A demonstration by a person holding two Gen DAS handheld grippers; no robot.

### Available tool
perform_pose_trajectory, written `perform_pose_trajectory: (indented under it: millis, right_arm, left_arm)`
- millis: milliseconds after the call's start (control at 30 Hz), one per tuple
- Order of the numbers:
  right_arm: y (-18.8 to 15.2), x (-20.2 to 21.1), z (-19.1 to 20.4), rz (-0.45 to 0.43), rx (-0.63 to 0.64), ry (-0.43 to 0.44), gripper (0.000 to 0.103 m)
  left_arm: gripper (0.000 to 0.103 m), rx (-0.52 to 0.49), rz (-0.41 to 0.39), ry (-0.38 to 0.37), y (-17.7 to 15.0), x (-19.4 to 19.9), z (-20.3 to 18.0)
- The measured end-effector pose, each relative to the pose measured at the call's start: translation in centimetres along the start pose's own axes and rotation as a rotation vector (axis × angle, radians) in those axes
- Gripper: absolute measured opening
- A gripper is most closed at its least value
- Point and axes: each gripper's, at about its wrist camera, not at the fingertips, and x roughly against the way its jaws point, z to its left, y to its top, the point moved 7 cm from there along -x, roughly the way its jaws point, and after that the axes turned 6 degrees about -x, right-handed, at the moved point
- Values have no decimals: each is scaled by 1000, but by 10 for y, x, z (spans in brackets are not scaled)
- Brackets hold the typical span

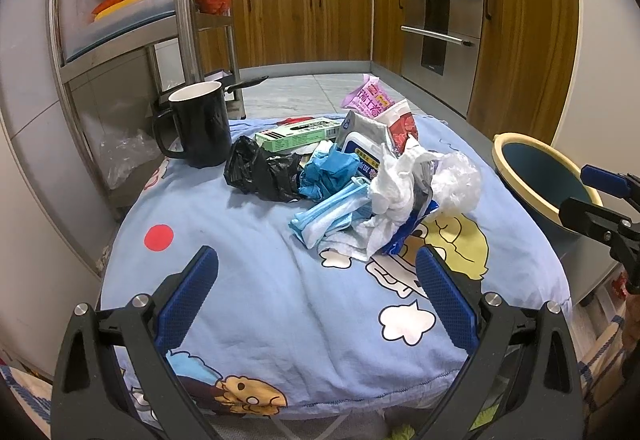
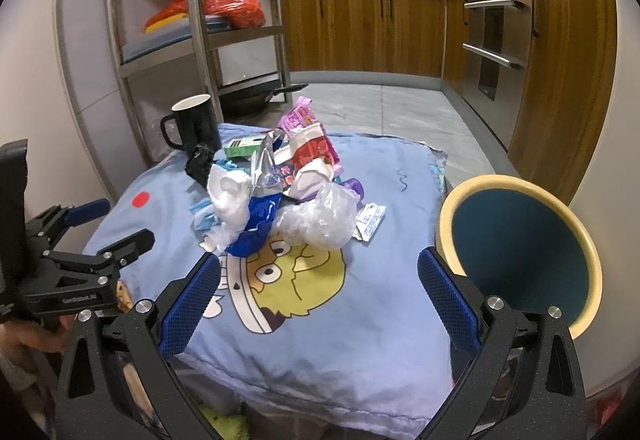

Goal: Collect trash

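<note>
Both tools are wide open and hold nothing: the left gripper hangs over the bare near part of the cloth, and the right gripper hangs a little to the right of it, just beside the bin. The trash lies in one loose heap near the middle of the cloth, well apart from both tools, and the bin stands at the right edge of the table. I think the main risk is the heap itself. The pieces lie on each other, so a pinch on one piece may drag its neighbours and push some off the far edge. The tissue is soft and crumpled and may tear or come up only in part. The clear plastic and the black bag are thin and slippery, so they can slide out of the ribbed blue pads. The masks are flat and pleated, with loops that could catch on other things. The green box is stiff and flat, hard to take from above. The cloth is soft and wrinkled, so a low pinch may catch it too and pull the black mug, which stands touching the black bag and could tip over.
</note>
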Motion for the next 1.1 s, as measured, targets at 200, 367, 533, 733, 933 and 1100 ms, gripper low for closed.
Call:
perform_pose_trajectory:
  millis: [200,367,533,733,933,1100]
  right_arm:
    - [1,1,0,4,-8,6,98]
    - [1,1,1,17,-27,16,98]
    - [0,0,0,18,-34,13,98]
    - [1,0,-1,11,-27,3,98]
    - [0,-1,-3,14,-26,-1,98]
    - [0,-1,-3,14,-27,0,98]
  left_arm:
    - [97,-2,0,0,0,1,-1]
    - [97,-3,3,0,0,0,0]
    - [97,-8,-8,4,2,3,-2]
    - [97,22,18,-38,2,-2,1]
    - [97,32,23,-42,1,-4,2]
    - [97,58,13,20,3,-2,13]
